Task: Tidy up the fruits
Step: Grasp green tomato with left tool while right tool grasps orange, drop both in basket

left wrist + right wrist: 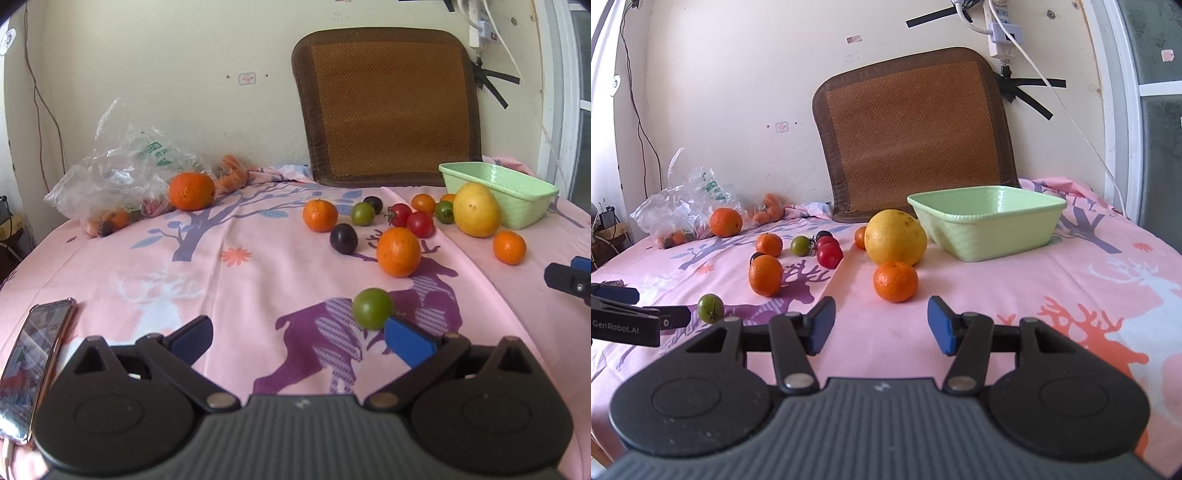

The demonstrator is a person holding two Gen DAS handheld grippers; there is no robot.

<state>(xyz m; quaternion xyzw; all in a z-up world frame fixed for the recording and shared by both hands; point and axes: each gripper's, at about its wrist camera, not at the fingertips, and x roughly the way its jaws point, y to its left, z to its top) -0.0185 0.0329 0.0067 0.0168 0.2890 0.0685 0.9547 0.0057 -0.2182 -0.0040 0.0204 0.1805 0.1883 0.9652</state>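
Pink printed cloth (pixel 258 280) carried smooth round fruit: a green tomato (pixel 372 308) touched the spread left gripper's (pixel 295 338) blue pad, an orange (pixel 896 281) lay beyond the spread right gripper (pixel 881 325), and a ribbed green basin (pixel 990 225) stood toward the far edge.

Each handheld unit is a matte black two-finger device: the left gripper (pixel 297 338) and right gripper (pixel 881 323) both carry blue pads (pixel 940 330) on angular black linkage arms pinned with silver round-headed pivots (pixel 798 379). Behind the links sit two round black housings with recessed discs, flanking a ribbed grey centre panel (pixel 882 424) bearing a small pale mark, possibly a logo. From the right wrist view, the left unit's side shows white "GenRobot.AI" lettering (pixel 615 326).
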